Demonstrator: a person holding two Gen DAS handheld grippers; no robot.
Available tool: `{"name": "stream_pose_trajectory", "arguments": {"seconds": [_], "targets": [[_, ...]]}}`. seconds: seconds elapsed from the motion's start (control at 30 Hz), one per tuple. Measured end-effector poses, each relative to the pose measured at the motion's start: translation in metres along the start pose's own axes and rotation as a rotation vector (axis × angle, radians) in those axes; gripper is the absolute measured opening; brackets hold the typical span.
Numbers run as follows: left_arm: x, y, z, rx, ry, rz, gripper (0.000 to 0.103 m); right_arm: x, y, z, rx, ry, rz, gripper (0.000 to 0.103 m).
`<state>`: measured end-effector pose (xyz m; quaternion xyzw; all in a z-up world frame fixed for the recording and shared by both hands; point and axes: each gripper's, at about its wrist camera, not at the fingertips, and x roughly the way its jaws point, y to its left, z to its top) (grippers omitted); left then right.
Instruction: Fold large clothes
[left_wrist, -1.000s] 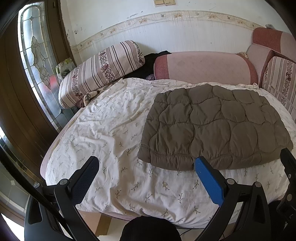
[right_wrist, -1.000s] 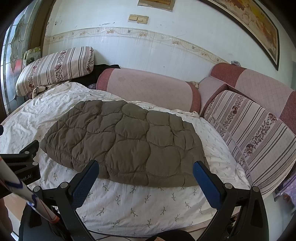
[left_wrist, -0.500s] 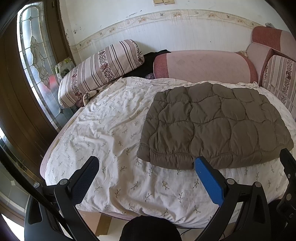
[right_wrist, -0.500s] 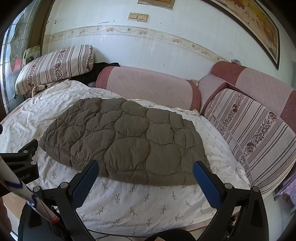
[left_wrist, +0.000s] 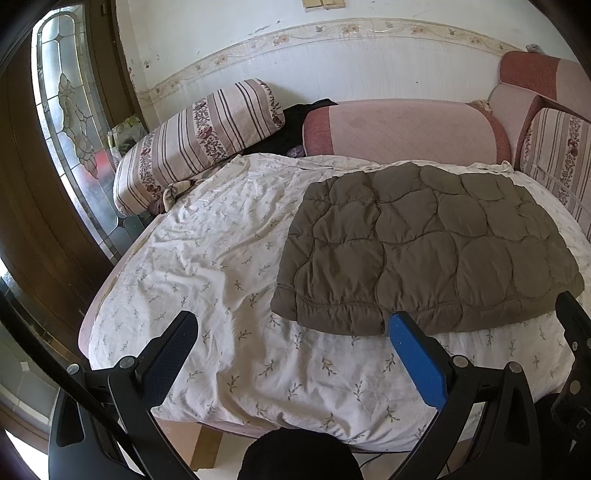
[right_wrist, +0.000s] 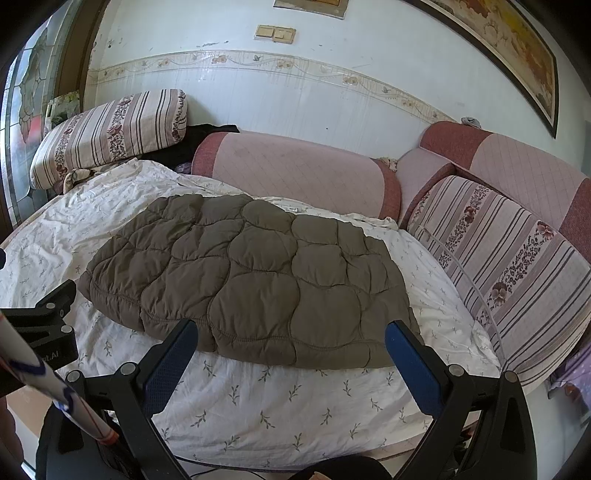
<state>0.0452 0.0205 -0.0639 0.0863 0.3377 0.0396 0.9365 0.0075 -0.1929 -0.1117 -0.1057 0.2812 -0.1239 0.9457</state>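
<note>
Because the quilted brown jacket (right_wrist: 251, 280) was so thick and puffy, I judged the real danger to be a weak pinch: a claw closing on only the top layer would have peeled that layer up and left the rest behind, spoiling whatever fold it already had. It lay flat on the right half of the bed, its elastic hem toward me, already looking like a compact rectangle with no sleeves showing. Padding like that tends to spring open, so a further fold might not have stayed put.

Beneath it the flowered sheet (left_wrist: 221, 258) was loose and rumpled, and fingers diving under the hem could easily have caught sheet along with jacket and dragged both.

The left claw (left_wrist: 291, 343) hung short of the hem's left corner, fingers spread wide and holding nothing. The right claw (right_wrist: 291, 343) hovered before the hem's right stretch, equally wide and empty. Uneven lifting between them would likely have skewed the fold.

Close on the right stood the striped cushion (right_wrist: 517, 266), and the pink bolster (right_wrist: 295, 173) lay just behind the jacket, leaving little room to swing it.
</note>
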Motion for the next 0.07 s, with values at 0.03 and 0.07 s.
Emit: {"name": "stream_pose_trajectory", "arguments": {"seconds": [0.03,0.07], "targets": [[0.0001,-0.0009,0.0002,0.004,-0.001,0.002,0.103,0.0002,-0.0001,0.0001,0.001,0.000,0.002,0.103],[0.0002,0.0005,-0.0012,0.005,0.003,-0.004,0.103,0.0006,-0.0005,-0.0001,0.003,0.001,0.003,0.103]]}}
